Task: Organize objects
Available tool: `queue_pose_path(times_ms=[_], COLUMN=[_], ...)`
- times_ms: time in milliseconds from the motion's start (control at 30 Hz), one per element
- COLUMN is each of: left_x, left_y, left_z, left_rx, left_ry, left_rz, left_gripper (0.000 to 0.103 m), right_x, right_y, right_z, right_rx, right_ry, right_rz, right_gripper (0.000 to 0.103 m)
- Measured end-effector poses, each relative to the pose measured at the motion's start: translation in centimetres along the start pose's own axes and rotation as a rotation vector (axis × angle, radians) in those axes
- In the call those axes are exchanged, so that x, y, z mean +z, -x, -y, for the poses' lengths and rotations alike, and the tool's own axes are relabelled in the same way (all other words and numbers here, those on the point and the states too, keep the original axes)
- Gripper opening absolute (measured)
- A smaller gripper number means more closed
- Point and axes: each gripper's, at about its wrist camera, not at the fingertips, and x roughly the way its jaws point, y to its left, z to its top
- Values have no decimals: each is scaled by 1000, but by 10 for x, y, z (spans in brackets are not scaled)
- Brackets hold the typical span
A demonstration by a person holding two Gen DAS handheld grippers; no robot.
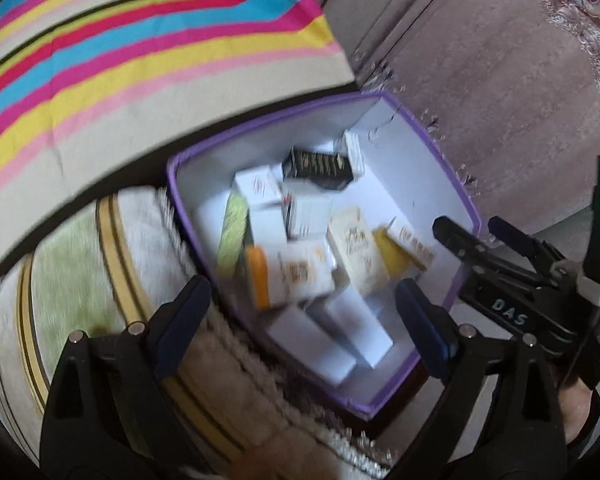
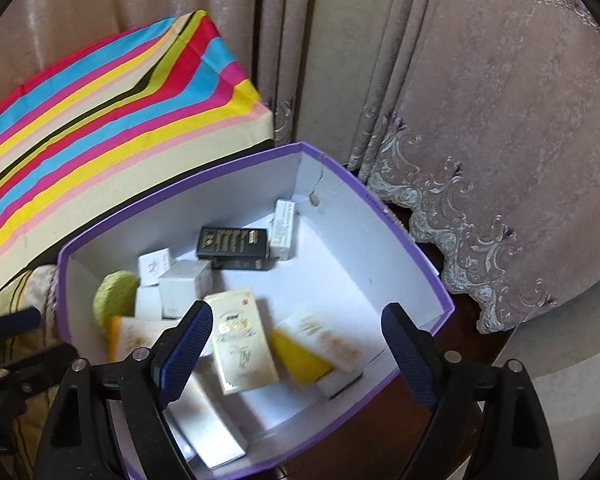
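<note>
Purple-rimmed box [image 2: 400,240] w/ cartons on dark table [image 2: 464,332], beige curtain [image 2: 500,120] behind, both hand-held grippers [image 1: 304,300] [image 2: 298,344] wide, empty

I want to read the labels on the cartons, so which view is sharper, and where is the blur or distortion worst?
Left wrist view: motion blur smears the cartons in the purple box, print unreadable. Right wrist view: sharper at the back, where the black carton shows crisp edges, though its text is too small; the cream carton near the fingers is blurred. Both views: fisheye bends the box rim and the striped cloth.
</note>
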Motion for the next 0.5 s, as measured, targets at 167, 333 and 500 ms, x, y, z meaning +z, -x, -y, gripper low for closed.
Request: queue_pose_path(times_ms=[167,333,500], left_x=[-24,-38,-36], left_y=[28,40,33], left_z=[2,-9,-8], left_rx=[51,17,14], left_ry=[-18,11,10], left_rz=[62,86,82], left_gripper=[95,95,99], right_x=[-18,-36,-47], right_y=[14,20,18], right_z=[-7,-11,-13], right_rx=[35,59,73], right_ry=[31,34,28], right_rz=[-11,-33,-55], right_gripper=[89,90,90])
